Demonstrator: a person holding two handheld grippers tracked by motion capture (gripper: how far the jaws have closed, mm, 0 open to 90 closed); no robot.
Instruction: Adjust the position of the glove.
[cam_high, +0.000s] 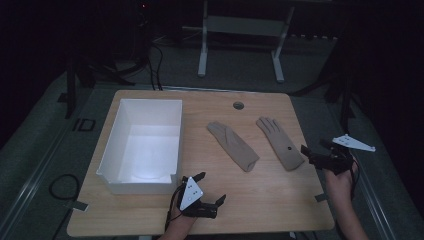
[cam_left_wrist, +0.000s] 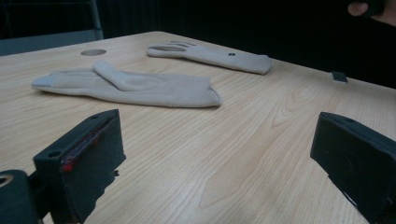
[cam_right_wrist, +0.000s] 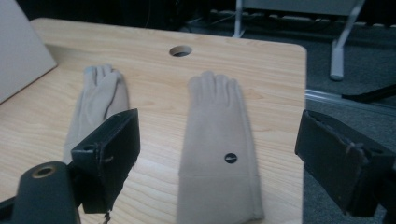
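On the wooden table (cam_high: 280, 195), two beige gloves lying flat side by side, well apart from each other; left glove (cam_high: 233, 145) with its thumb folded across the palm, fingers pointing toward the far edge, cuff toward the near side; right glove (cam_high: 280, 142) just beside the table's right edge, a small dark dot on its cuff end; both gloves between the white box (cam_high: 111, 150) and the right edge. At the near edge, left gripper (cam_high: 212, 189) held low over bare wood, jaws spread wide apart, nothing between them; grey three-cornered plate on top; near the front corner of the white box, not touching it. From the left gripper view, left glove (cam_left_wrist: 135, 86) ahead and slightly left, right glove (cam_left_wrist: 212, 56) farther off behind it, both clear of the jaws. At the right edge, right gripper (cam_high: 311, 155) held by a hand (cam_high: 340, 182), jaws likewise wide apart and empty, tips just beside the cuff of the right glove; whether touching, cannot tell. From the right gripper view, right glove (cam_right_wrist: 217, 140) lying between the two spread jaws, cuff nearest, fingers pointing away toward a round hole (cam_right_wrist: 180, 50) in the tabletop; left glove (cam_right_wrist: 100, 100) partly hidden behind one jaw.
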